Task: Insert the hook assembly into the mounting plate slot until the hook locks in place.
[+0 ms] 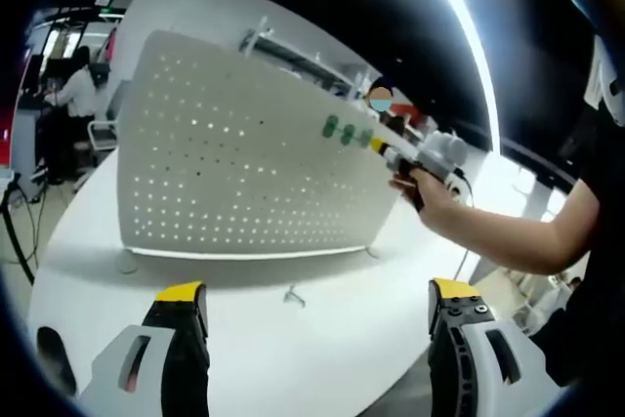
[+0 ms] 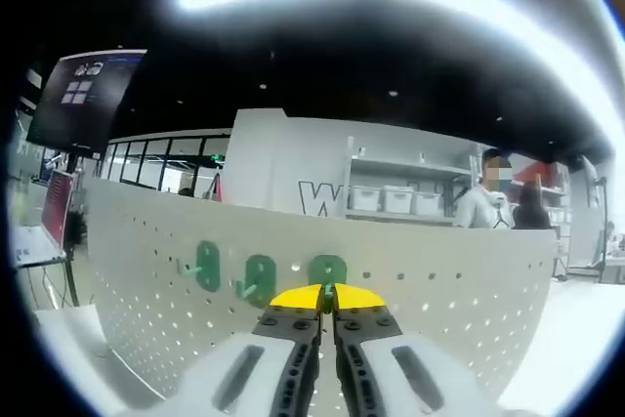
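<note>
Now at insertion stage. Right gripper [image 2: 328, 298] pressed up to pegboard mounting plate [image 2: 469, 280], jaws closed on third green hook [image 2: 328, 271] near plate's upper edge. Two green hooks [image 2: 208, 266] already seated beside it (lock of third not confirmable). Left gripper [image 1: 317, 302] idle, jaws wide, nothing held, over white table [image 1: 322, 339]. Small metal piece [image 1: 292, 294] lying on table before plate. Left to do: push home, verify lock, release.

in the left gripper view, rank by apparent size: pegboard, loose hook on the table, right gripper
1. pegboard, far the largest
2. right gripper, held at the board's upper right edge by a hand
3. loose hook, smallest, though it lies nearer the camera
</note>
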A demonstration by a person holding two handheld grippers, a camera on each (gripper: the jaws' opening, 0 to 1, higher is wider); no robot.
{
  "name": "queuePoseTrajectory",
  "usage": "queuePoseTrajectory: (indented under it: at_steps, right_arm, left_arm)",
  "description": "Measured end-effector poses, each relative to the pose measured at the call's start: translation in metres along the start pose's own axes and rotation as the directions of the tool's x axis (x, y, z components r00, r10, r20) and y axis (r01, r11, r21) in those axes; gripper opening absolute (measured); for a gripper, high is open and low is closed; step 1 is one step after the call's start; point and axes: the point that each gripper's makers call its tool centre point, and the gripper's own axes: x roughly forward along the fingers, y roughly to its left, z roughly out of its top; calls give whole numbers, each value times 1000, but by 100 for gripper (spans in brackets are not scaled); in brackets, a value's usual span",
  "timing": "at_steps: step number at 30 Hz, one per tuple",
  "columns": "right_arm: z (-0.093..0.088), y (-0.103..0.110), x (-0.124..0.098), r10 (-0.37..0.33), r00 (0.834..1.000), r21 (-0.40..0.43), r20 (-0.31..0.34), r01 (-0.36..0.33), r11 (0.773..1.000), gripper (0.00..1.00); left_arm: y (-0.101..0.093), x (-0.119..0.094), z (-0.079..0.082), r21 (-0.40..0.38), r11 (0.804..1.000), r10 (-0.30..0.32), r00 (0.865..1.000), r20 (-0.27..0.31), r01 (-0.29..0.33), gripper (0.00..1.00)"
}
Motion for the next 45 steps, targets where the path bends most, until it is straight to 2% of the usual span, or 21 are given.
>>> queuePoseTrajectory:
  at_steps: [20, 25, 28, 31, 32, 35, 38, 39, 45]
  right_arm:
    - [-9, 1, 4, -5, 1000, 34, -23, 6, 999, 0]
    - [-10, 0, 6, 3, 1000, 20, -28, -3, 1000, 0]
    - [-10, 1, 6, 0, 999, -41, -33, -2, 999, 1]
    - [-13, -1, 6, -5, 999, -8, -46, 5, 1000, 5]
    - [-11, -1, 7, -5, 999, 18, -40, 6, 1000, 8]
    - [-4, -1, 4, -5, 1000, 2, -30, 6, 1000, 10]
    - [31, -8, -7, -34, 995, -31, 91, 37, 999, 10]
    - [37, -9, -9, -37, 994, -42, 105, 42, 998, 10]
    - [61, -10, -22, -5, 991, -37, 135, 10, 999, 11]
  left_arm:
    - [4, -2, -3, -15, 1000, 18, 1000, -5, -18, 94]
    - [2, 0, -4, -14, 1000, 11, 1000, -6, -11, 94]
    - [0, 0, -6, -25, 1000, 3, 1000, -9, -3, 94]
    - [0, 0, -8, -22, 1000, 4, 1000, -17, -5, 94]
    - [1, -1, -8, -20, 1000, 5, 1000, -17, -6, 94]
    - [1, -2, -7, -20, 1000, 7, 1000, -14, -7, 94]
    - [0, -4, -5, -20, 1000, 4, 1000, -9, -5, 94]
    - [-1, -4, -3, -20, 1000, 1, 1000, -4, -1, 94]
    - [-3, -4, -1, -8, 1000, -2, 1000, 3, 2, 94]
